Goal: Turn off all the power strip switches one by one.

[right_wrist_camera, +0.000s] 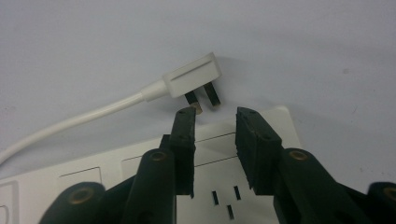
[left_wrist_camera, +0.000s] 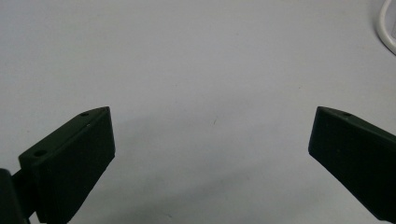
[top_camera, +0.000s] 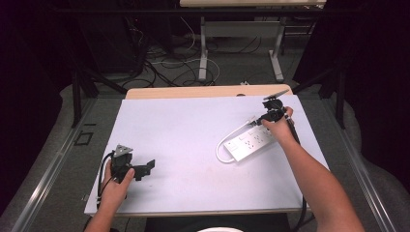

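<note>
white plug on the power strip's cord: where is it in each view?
High view: the white plug lies right of centre, beside the right gripper, past the power strip.
Left gripper view: not in it.
Right gripper view: upper centre, just past the jaw tips.
Shared landmark: the white cord.

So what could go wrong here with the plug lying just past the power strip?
The right gripper stands open over the power strip, with the plug loose beyond its tips, so a grab could nudge the plug away or catch its prongs. The curved cable might drag or twist the plug. The left gripper is far off, so the strip may slide.
</note>
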A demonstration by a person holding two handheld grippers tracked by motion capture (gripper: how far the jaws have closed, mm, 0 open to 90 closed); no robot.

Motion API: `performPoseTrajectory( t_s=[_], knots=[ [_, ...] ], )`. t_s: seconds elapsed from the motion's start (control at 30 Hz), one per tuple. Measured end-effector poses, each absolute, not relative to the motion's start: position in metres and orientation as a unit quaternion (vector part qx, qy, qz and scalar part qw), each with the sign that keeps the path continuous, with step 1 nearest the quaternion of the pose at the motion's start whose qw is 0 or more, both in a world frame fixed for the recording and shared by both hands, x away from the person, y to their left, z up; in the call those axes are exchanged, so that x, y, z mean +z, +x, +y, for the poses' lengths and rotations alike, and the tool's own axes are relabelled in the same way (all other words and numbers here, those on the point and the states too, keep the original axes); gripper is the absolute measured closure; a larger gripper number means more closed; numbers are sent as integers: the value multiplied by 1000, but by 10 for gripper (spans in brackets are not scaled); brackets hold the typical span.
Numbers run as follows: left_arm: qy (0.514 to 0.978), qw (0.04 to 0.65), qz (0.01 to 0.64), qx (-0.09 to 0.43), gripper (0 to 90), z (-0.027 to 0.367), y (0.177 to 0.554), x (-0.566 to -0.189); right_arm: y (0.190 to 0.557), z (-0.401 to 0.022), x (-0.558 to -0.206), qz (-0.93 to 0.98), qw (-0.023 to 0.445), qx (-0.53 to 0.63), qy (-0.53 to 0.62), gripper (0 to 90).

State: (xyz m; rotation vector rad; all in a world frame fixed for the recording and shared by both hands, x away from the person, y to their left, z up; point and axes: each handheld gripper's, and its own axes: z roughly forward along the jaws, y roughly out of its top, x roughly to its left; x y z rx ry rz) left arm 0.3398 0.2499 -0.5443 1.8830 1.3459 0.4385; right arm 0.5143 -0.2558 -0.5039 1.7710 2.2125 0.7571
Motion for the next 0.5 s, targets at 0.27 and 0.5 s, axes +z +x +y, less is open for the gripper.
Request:
performPoseTrajectory(
  t_s=[0.27, 0.5],
  knots=[
    [736, 388, 526, 177, 4, 248, 340, -546, 508, -253, -498, 754, 100, 271, 591, 528],
    [737, 386, 527, 172, 4, 248, 340, -545, 500, -249, -493, 764, 99, 270, 577, 370]
  ],
)
